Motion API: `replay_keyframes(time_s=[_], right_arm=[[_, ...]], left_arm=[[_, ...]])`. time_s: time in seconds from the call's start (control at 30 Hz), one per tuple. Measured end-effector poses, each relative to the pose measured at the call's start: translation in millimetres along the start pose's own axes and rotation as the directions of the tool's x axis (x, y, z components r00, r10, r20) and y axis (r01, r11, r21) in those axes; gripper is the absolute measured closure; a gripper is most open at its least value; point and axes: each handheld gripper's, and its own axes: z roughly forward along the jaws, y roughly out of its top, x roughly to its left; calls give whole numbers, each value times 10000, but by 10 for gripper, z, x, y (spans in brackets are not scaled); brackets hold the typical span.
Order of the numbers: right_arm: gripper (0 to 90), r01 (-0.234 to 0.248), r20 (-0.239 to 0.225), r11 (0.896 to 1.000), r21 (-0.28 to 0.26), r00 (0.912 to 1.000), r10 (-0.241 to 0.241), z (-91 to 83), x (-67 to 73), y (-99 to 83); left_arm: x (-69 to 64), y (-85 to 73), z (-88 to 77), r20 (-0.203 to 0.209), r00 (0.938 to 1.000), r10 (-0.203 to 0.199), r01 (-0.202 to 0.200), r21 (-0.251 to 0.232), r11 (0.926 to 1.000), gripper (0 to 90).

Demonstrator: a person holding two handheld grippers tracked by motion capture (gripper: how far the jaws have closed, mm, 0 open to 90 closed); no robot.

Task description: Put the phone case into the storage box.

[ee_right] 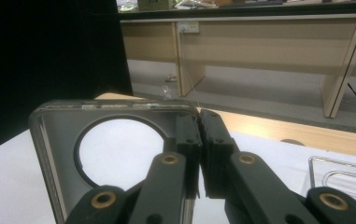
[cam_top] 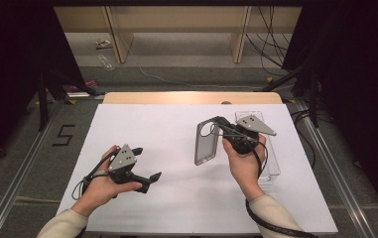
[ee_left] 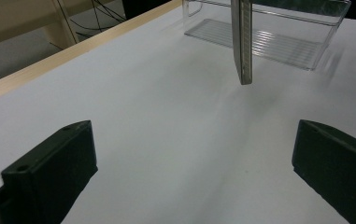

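Phone case, grey with a round camera hole, hangs above the table, pinched at its top edge. Going left to right: the left gripper rests low on the table, fingers spread wide and empty, well apart from the case; the right gripper has its fingers clamped on the case wall, long axis hanging down. Clear tray lies just right of it, so the right hand is nearer.

Grey floor marked 5, wooden bench behind, dark curtains flanking.
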Motion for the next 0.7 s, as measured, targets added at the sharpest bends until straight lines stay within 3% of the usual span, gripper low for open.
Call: replay_keyframes(time_s=[0.7], right_arm=[[877, -112, 261, 9998, -187, 9996, 117, -57, -110, 82]], left_arm=[[3, 4, -4, 1, 10000, -42, 42, -72, 10000, 0]])
